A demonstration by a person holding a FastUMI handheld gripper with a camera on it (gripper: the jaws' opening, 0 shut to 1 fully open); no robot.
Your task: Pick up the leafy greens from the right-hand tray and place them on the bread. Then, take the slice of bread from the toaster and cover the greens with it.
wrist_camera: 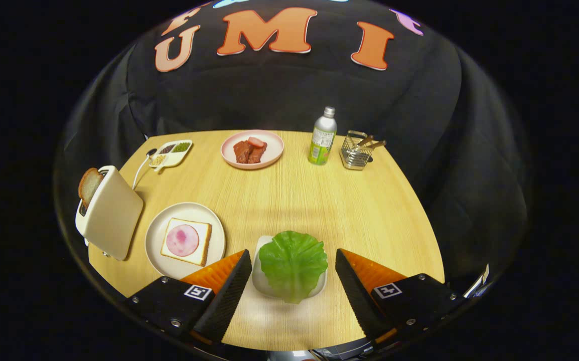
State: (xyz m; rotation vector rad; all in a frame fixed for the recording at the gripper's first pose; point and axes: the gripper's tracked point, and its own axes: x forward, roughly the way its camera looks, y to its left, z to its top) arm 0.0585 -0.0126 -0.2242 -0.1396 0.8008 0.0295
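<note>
one toaster [111,213] with one bread slice [89,184] in it, two round plates [156,235] [274,150], one small tray [262,283] bearing one lettuce leaf [293,263], one divided dish [171,153], one bottle [322,136], one wire basket [355,153], one pair of tongs [293,278] with fingers spread apart.

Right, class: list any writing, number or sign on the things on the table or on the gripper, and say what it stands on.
Bottle: its label carries print, too small to read.
Gripper: a square black-and-white marker on each finger, a pattern with no words; the fingers stand open either side of the leafy greens.
Toaster: no writing visible.
No text here can be read.
</note>
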